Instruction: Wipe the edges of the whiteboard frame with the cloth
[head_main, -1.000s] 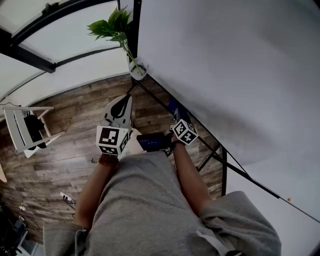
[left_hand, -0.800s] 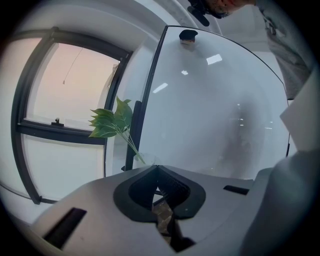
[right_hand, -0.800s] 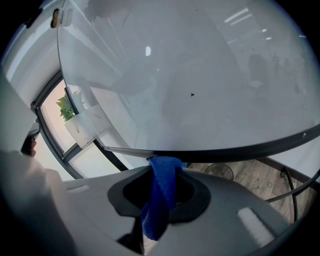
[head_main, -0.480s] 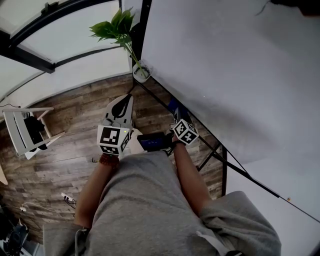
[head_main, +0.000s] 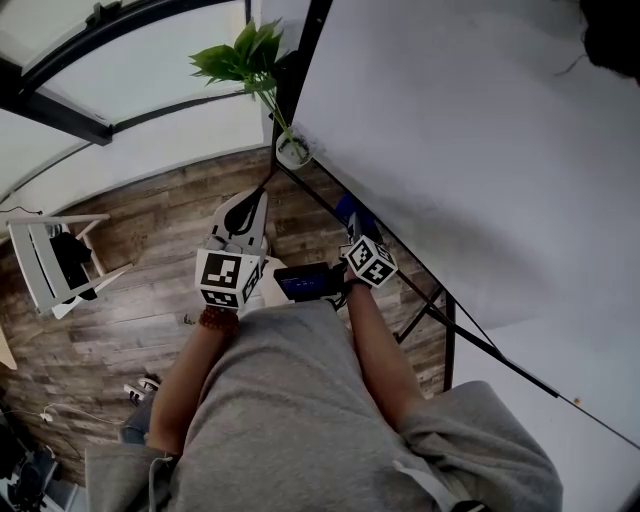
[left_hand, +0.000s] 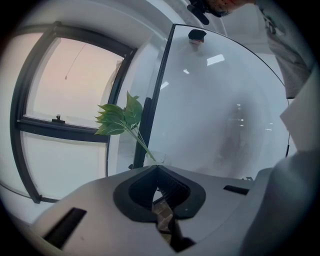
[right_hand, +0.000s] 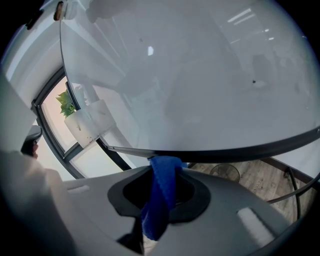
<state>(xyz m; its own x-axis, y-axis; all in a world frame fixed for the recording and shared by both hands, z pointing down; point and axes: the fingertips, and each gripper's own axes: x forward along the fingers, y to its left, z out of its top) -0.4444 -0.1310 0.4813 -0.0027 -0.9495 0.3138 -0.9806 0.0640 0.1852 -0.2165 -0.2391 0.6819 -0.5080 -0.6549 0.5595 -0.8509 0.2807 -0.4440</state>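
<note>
1. Right gripper view: the right gripper (right_hand: 166, 167) is clenched on the cloth (right_hand: 160, 200). The cloth pokes out at the jaw tips, right up against the underside of the whiteboard frame (right_hand: 235, 146) at its dark bottom bar. The rest of it hangs back down through the gap behind the tips
2. In the head view the same gripper (head_main: 352, 228) reaches forward from the person's right arm. A blue bit of the cloth (head_main: 350, 209) shows at the frame's lower edge (head_main: 402, 264), a little along from the corner where the plant (head_main: 243, 58) stands
3. The left gripper (left_hand: 158, 169) has its jaws closed tip to tip with nothing between them. In the head view it (head_main: 252, 200) sits beside the right one but away from the board, over the wooden floor (head_main: 130, 300) and aimed towards the plant
4. The cloth is bright blue with a coarse, nubbly weave, bunched into a narrow folded strip
5. The whiteboard (head_main: 460, 140) is plain white with faint grey smudges and a thin dark frame, and it stands on dark legs
6. Only a small tip of the cloth shows from above, since the right gripper's marker cube covers the rest. Whether the cloth presses on the bar or just meets it cannot be told. The board's far edges run out of every view, and the gripper bodies fill the lower part of both gripper views. A dark flat thing (head_main: 305, 282) sits between the two grippers, and what it is cannot be made out
</note>
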